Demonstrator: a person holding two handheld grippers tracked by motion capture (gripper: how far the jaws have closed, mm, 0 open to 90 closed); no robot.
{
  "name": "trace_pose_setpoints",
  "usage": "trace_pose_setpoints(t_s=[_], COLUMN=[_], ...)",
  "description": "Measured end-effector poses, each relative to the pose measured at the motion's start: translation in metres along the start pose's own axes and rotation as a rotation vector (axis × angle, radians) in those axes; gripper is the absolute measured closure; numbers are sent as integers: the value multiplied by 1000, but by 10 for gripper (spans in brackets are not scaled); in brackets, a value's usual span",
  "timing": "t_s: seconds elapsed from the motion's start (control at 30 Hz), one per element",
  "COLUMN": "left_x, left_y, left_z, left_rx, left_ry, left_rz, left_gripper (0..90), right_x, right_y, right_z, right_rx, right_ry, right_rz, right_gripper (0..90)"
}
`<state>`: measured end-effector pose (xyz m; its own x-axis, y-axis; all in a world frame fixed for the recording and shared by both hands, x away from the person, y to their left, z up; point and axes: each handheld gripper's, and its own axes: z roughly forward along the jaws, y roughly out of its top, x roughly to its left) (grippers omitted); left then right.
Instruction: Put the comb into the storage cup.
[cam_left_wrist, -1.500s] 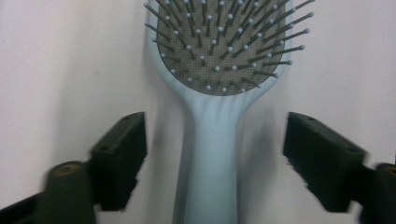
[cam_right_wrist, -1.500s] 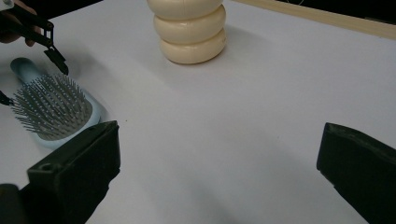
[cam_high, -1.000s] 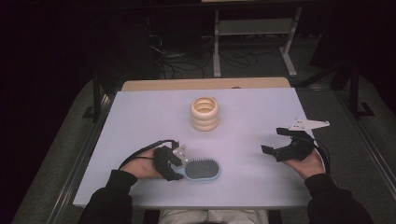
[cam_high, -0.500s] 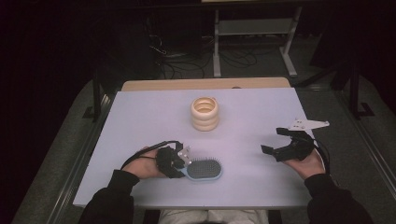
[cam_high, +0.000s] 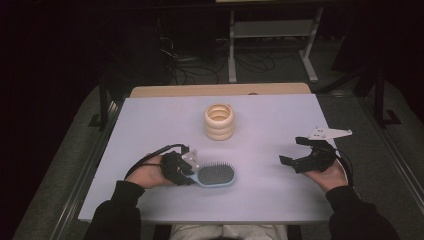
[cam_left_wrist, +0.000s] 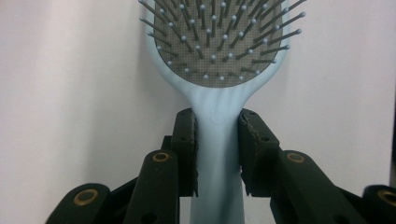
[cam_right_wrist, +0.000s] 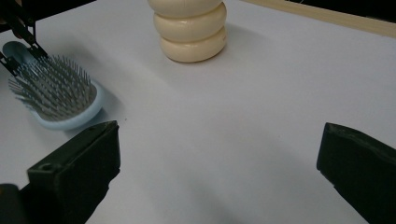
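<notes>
Two grippers low over table (cam_high: 150, 115), near front edge. Left gripper (cam_high: 182, 169) just closed, clamped on handle of light blue hairbrush (cam_high: 216, 175); brush lying bristles up, long axis crosswise, head pointing right. Wide bare surface between brush and right gripper (cam_high: 300, 152), jaws spread, holding nothing. Cream ringed holder (cam_high: 219, 121) mid-table, well apart.
</notes>
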<state>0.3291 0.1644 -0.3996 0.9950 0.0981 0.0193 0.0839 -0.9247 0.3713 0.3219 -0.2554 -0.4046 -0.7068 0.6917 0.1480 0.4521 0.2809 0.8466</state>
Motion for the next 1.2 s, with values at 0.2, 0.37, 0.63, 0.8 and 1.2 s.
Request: trace_pose_setpoints(t_s=[0.2,0.37,0.63,0.8,1.2], left_x=[4,7,11,13,19], left_y=[-7,-12,-20,-28,-43], left_z=[-16,-25,-40,-43,-64], left_rx=[-65,-76,-111,-123,-187], left_ry=[24,36,77,96,144], left_rz=[-27,-46,-67,-87,-136], left_gripper=[706,705,705,705,705], right_x=[0,0,0,0,1], right_y=[0,0,0,1,1], right_z=[0,0,-2,-4,-6], right_rx=[-2,-1,-6,-17,-18], right_ry=[-1,-2,-6,-9,-22], right_rz=[0,0,0,2,0], right_gripper=[0,0,0,0,0])
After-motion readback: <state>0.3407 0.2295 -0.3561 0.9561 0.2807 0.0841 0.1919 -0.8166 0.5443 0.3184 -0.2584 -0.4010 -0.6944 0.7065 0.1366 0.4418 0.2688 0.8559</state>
